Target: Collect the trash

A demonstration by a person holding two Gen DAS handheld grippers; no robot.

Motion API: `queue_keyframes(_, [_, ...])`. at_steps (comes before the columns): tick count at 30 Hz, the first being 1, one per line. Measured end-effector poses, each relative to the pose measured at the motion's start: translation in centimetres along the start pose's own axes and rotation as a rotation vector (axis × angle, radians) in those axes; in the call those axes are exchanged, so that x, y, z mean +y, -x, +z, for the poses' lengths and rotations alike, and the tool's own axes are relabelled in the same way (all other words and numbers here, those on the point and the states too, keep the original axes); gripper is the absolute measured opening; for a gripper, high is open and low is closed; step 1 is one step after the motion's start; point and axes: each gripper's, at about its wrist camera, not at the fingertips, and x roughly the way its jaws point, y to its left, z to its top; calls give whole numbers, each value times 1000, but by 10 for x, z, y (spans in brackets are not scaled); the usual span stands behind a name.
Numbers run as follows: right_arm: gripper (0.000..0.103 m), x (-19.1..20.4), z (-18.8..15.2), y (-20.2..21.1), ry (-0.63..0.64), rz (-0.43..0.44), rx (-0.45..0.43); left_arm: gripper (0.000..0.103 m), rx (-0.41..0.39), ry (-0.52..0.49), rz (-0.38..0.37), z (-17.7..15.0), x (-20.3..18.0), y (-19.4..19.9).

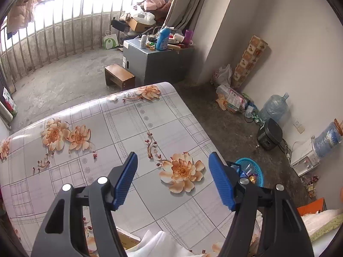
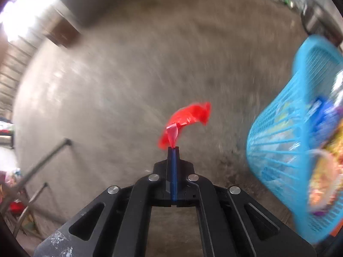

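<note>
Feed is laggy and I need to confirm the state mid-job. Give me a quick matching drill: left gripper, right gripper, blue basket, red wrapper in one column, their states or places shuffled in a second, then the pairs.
Column A
1. left gripper
2. right gripper
3. blue basket
4. red wrapper

Column B
a. on the floor, already holding wrappers
b. pinched at one end, hanging over the concrete floor
c. jaws apart, nothing between them, over the floral tablecloth
d. jaws pressed together on a scrap

Pairs: 1-c, 2-d, 3-a, 4-b
</note>
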Motion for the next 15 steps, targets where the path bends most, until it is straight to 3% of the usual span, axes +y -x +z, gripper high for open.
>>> queue_keyframes(4, [0, 0, 28, 100, 23, 83, -173, 67, -30, 18, -38, -5, 2, 2])
queue_keyframes(6, [0, -19, 40, 128, 22, 106, -196, 67, -39, 33, -67, -8, 3, 2])
queue_keyframes(8, [0, -36, 53, 140, 13, 102, -196, 67, -53, 37, -83, -11, 3, 5])
queue_keyframes(11, [0, -54, 66, 125, -18, 81, -130, 67, -74, 35, -96, -16, 5, 10])
queue_keyframes(15, [0, -48, 70, 108, -81, 41, -32, 67, -89, 59, -100, -22, 16, 17])
